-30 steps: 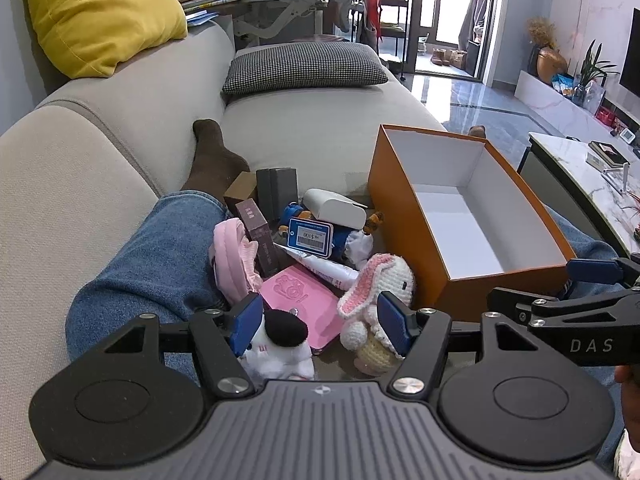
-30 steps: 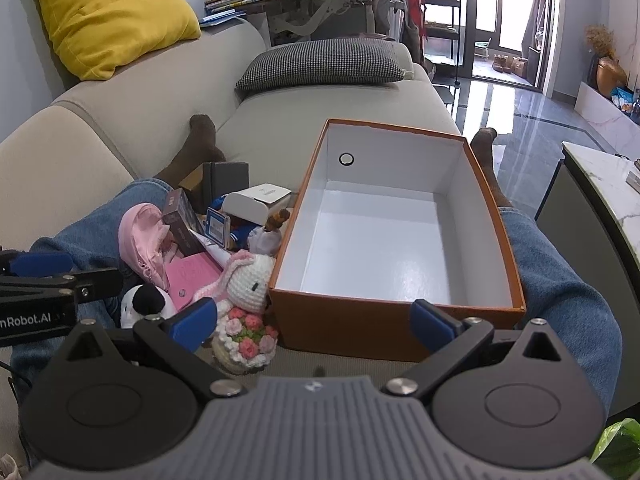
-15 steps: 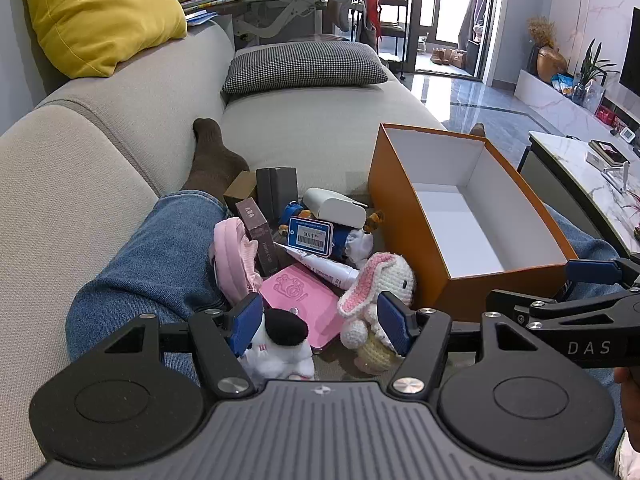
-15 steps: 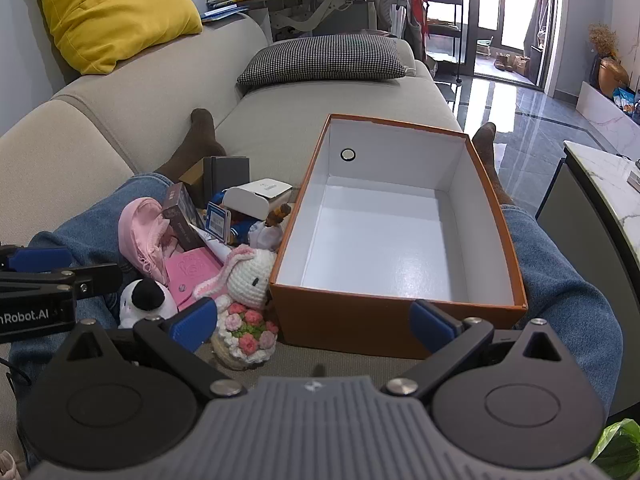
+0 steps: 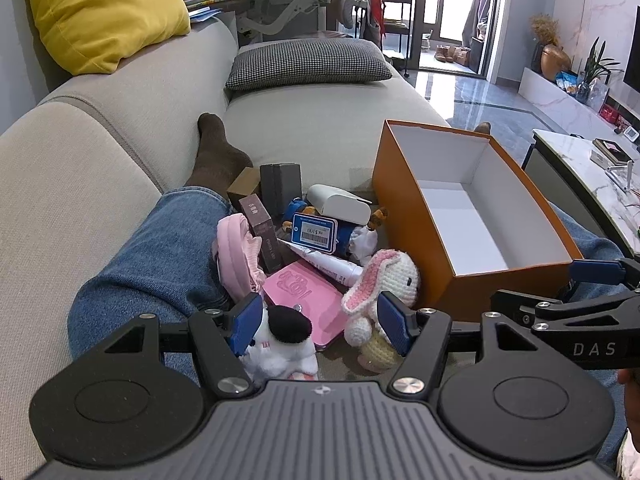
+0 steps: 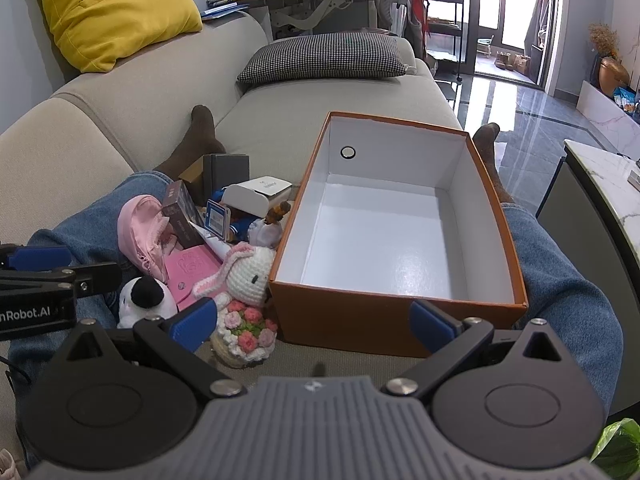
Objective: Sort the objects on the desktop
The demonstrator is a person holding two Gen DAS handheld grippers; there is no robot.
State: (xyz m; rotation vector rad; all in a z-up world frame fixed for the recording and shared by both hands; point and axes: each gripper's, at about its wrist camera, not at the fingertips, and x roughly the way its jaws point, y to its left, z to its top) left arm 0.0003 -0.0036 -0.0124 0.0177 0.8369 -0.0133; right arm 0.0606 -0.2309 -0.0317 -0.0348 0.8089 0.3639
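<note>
An empty orange box [image 5: 404,208] with a white inside [image 6: 384,248] stands on the sofa between the person's legs. Left of it lies a pile: a white plush with a black ear [image 5: 280,344], a crocheted bunny [image 5: 384,280], a pink case [image 5: 308,300], a pink pouch [image 5: 236,252], a blue price tag [image 5: 314,234], a white tube, small boxes. My left gripper [image 5: 320,322] is open and empty, just in front of the plush and the bunny. My right gripper [image 6: 316,320] is open wide and empty, before the box's near wall.
The person's jeans legs [image 5: 148,256] flank the pile and the box. A grey sofa back [image 5: 100,128] rises on the left with a yellow cushion [image 5: 104,8]. A checked pillow [image 5: 308,64] lies further back. A marble table [image 5: 592,176] stands at the right.
Both grippers have stayed almost still and open. The right wrist view has shifted very slightly. Nothing in the pile or the box has moved.
</note>
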